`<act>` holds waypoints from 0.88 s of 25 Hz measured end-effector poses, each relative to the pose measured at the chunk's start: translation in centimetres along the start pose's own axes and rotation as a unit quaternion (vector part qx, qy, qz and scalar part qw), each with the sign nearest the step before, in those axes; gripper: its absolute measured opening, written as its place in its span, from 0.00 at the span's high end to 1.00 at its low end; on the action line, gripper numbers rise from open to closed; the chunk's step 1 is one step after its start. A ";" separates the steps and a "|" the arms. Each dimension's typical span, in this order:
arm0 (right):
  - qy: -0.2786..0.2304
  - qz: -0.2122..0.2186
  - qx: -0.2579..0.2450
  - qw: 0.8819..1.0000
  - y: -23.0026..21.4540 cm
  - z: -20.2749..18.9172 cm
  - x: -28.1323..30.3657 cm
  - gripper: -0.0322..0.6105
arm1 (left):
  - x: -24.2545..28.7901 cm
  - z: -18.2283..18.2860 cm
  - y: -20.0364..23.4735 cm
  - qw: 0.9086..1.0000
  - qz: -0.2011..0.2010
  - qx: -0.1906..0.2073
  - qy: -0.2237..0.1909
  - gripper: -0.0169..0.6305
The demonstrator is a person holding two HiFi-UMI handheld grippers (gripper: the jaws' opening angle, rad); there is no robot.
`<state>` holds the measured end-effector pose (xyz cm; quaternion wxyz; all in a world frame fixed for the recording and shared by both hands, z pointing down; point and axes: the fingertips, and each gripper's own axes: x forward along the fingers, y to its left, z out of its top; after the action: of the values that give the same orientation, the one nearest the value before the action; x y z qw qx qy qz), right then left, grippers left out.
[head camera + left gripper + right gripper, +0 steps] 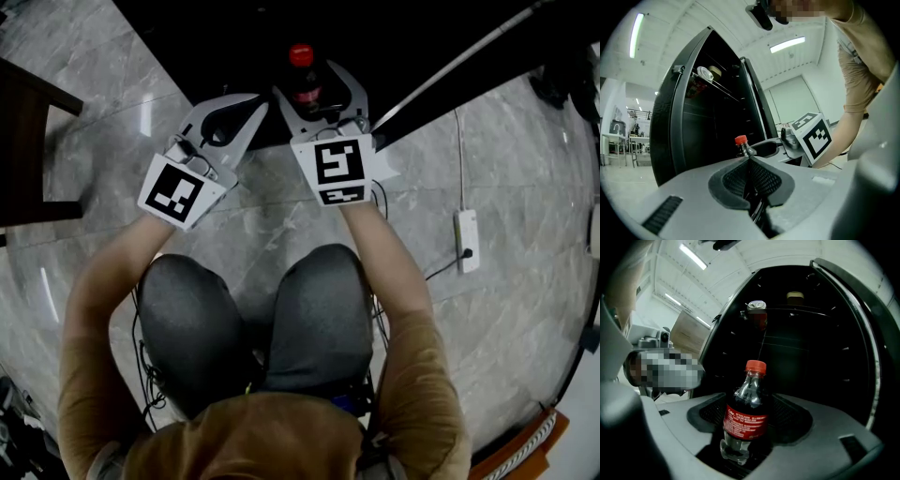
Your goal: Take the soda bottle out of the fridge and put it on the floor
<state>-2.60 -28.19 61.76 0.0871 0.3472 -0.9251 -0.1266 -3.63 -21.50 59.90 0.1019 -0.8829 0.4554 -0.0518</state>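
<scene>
– What's around you?
– My left gripper (251, 114) hangs empty at the edge of the open fridge (670, 117), fingers pressed together. My right gripper (314, 89) reaches level into the fridge, fingers pinching the bottle (745, 416), which stands upright.
– Does any view show more?
– The right gripper view shows a can (757, 310) on a shelf behind. The head view shows a power strip (466, 239) on the floor (262, 225).

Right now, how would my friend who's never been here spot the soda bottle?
Find the big black fridge with its door open. At its dark opening, the right claw is shut on the soda bottle. Unlike the can on the shelf above, it is see-through, with a red cap and red label.
</scene>
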 end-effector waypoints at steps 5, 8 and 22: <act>-0.008 0.015 0.021 1.000 1.0 -0.4 -1.6 0.49 | -0.5 -1.2 -0.4 1.000 0.000 -0.012 0.003 0.97; -0.013 0.023 0.031 0.999 1.6 -0.9 -2.3 0.49 | -0.7 -1.9 -0.7 1.000 -0.005 -0.010 0.010 0.97; 0.017 0.044 0.044 0.998 3.3 -3.9 -3.5 0.49 | -0.9 -5.3 -1.2 0.999 -0.010 0.013 0.032 0.97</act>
<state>-1.07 -24.15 66.23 0.0931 0.3121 -0.9425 -0.0758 -4.18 -20.76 65.34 0.0981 -0.8839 0.4490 -0.0866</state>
